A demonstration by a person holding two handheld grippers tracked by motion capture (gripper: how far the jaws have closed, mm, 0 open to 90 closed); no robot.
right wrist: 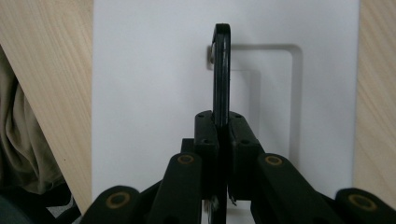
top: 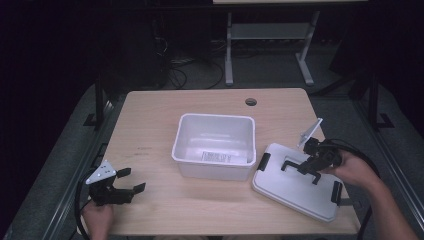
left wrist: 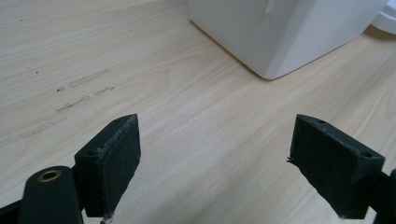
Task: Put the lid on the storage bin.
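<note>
A white tub (top: pixel 214 145) stands open near the middle of the wooden worktop (top: pixel 150 130). Inside it, a printed label (top: pixel 216 157) shows on the floor of the tub, toward its near wall; whether the label lies loose or is stuck there cannot be told. Nothing else shows inside.

The tub's white lid (top: pixel 295 182) lies flat on the worktop just to the right of the tub, turned at a slant, close to the tub's near right corner. It has a black clip (top: pixel 263 161) at its left end and another (top: pixel 337 192) at its right end, and a black handle (top: pixel 300 167) on top.

The right gripper (top: pixel 309 167) reaches over the lid, and in the right gripper view its jaws are pressed together on the upturned handle (right wrist: pixel 221 70), pinching it between them above the lid's recess.

The left gripper (top: pixel 131 180) rests at the near left corner of the worktop, well apart from the tub, its jaws spread wide with bare wood between them. In the left gripper view a corner of the tub (left wrist: pixel 280 32) shows beyond the jaws.
</note>
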